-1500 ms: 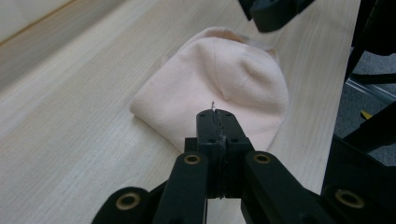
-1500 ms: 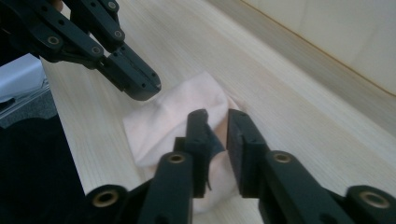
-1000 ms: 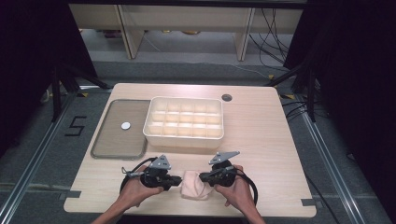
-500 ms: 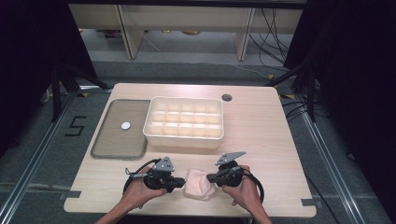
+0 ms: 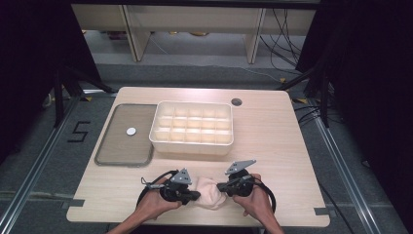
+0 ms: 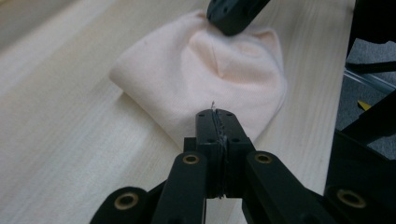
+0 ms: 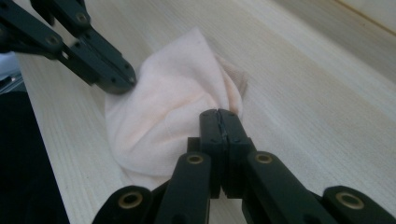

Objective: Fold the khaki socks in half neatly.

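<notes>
The wooden surface (image 5: 272, 146) fills the middle of the high view; a cream compartment tray (image 5: 191, 127) stands at its upper centre, a flat dark-rimmed tray (image 5: 117, 146) with a small white disc (image 5: 131, 131) lies to the left of it, and a dark grommet hole (image 5: 236, 102) sits further up. The item in hand is a pale pink cloth (image 5: 209, 192), bunched into a soft mound at the lower centre of that frame, resting on the surface between the two tools. The left gripper (image 6: 216, 114), at lower centre of its own view, has its fingers pressed together on the near edge of the cloth. The right gripper (image 7: 219, 114) likewise has its fingers closed on a gathered fold at the cloth's opposite side. Judgement: the cloth is light, limp and non-fragile; it will drape and sag rather than hold shape, and a thin fold may slip out of a shallow pinch. The best hold is on edges or corners, gripped deep enough to catch doubled fabric, with both sides lifted together.
</notes>
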`<state>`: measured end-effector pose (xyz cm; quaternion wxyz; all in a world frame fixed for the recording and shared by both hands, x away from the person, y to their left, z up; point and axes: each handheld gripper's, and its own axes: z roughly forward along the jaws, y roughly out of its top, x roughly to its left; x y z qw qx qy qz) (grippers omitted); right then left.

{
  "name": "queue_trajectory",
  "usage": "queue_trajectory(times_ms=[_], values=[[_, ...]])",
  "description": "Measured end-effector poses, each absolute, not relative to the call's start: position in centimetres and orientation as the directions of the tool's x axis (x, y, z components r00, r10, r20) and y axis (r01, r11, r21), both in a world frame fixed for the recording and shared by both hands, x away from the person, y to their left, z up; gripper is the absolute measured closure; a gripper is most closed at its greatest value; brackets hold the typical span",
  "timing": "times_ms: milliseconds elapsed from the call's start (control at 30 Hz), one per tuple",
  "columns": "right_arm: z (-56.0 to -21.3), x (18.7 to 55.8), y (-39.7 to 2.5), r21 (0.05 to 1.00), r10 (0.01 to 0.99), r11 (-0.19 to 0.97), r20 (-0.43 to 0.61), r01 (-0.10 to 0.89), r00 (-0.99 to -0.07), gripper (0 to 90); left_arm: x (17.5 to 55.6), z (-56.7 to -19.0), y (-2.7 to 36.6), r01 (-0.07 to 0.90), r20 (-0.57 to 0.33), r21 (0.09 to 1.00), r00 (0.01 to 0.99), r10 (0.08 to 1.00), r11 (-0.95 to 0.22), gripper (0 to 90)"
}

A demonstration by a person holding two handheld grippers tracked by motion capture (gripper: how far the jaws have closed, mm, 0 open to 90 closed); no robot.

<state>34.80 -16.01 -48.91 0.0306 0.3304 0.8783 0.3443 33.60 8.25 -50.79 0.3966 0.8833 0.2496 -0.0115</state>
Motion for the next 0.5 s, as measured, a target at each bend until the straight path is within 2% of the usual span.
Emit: queue_trajectory(times_ms=[200, 400, 500], values=[[-48.0, 34.6, -16.2, 0.648, 0.616, 0.515, 0.174, 0.560, -0.768, 88.6, 33.5, -50.7, 8.2, 0.441, -0.199, 0.694, 0.877, 0.436, -0.569, 89.1], [-46.9, 33.9, -15.8, 0.713, 0.581, 0.486, 0.167, 0.504, -0.796, 89.7, 33.5, -50.7, 8.1, 0.442, -0.193, 0.691, 0.875, 0.443, -0.571, 89.1], [-47.4, 33.8, -15.2, 0.681, 0.552, 0.519, 0.194, 0.516, -0.811, 90.0, 33.4, -50.7, 8.1, 0.450, -0.201, 0.692, 0.871, 0.448, -0.564, 89.2]])
